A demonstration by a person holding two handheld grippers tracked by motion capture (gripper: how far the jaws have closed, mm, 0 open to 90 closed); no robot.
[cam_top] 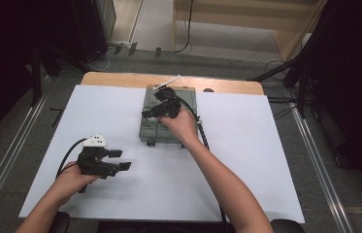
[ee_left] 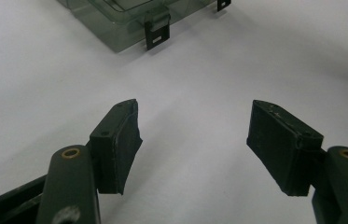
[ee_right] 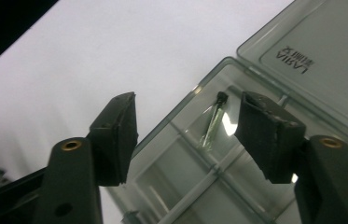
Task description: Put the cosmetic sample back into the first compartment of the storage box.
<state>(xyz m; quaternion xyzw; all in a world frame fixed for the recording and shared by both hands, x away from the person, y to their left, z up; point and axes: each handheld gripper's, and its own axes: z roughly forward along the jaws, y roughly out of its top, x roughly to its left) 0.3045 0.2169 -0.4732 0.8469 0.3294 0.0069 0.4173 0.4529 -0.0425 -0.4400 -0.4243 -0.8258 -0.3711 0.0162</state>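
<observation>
I use the clear box (cam_top: 169, 116) as my landmark. It lies open in the middle of the white table (cam_top: 96, 121), lid flat behind it, so I can reach inside.

My right gripper (ee_right: 188, 128) hangs just above the box with its jaws spread and nothing between them. Under it, a small thin part (ee_right: 214, 122) with a dark tip lies in a back compartment, near the lid. I think I just set it there.

My left gripper (ee_left: 194, 140) waits nearer me and to the left of the box, jaws spread too, out of the way.

The lid has writing, upside down. I cannot read it for sure.
</observation>
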